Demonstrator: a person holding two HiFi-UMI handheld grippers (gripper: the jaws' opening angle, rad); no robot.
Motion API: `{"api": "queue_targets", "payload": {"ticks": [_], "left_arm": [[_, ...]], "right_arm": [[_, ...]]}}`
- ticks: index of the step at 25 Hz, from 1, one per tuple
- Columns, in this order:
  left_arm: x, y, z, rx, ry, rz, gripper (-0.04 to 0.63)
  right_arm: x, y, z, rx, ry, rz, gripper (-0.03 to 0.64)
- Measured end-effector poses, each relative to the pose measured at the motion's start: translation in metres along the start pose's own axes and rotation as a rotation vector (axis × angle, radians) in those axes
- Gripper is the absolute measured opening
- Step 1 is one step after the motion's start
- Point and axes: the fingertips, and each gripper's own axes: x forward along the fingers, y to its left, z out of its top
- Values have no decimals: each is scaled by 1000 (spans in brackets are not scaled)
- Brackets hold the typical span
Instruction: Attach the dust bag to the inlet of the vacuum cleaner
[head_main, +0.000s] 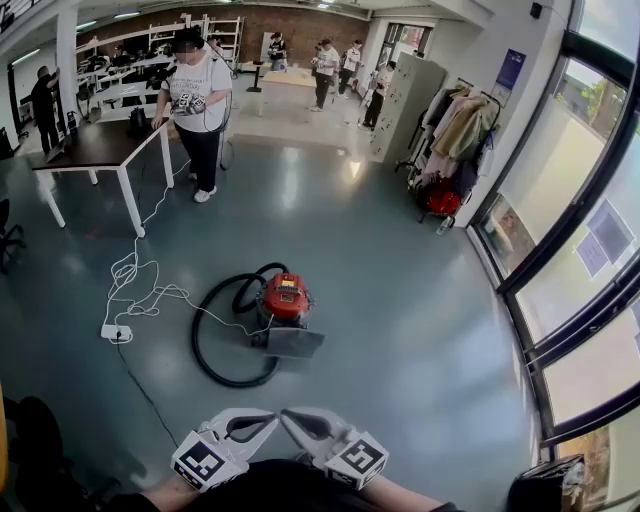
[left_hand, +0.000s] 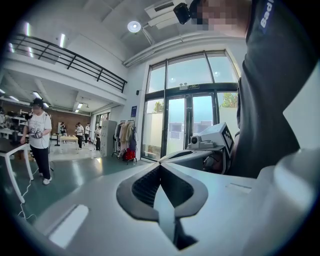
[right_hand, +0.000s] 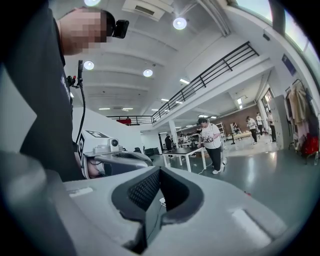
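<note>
Vacuum cleaner (head_main: 284, 297): red, on floor (head_main: 400, 300) mid-room. Black hose (head_main: 205, 350) looped at its left. Grey flat piece (head_main: 292, 343) against its near side. Left gripper (head_main: 268, 418), right gripper (head_main: 288, 416): both with jaws together, nothing between. Held close to person's body, tips nearly meeting, well apart from vacuum cleaner.

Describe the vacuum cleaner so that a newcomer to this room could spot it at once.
Start at the open grey-green floor between the white-legged table and the window wall. Near its middle sits the vacuum cleaner, with its black hose looped on the floor beside it. It is the only red, rounded thing out on the open floor.
</note>
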Motion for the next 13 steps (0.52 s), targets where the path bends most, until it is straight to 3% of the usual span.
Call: {"api": "queue_targets", "payload": {"ticks": [13], "left_arm": [[0, 0, 2, 14, 3, 5, 17]], "right_arm": [[-4, 1, 4, 4, 2, 5, -8]]}}
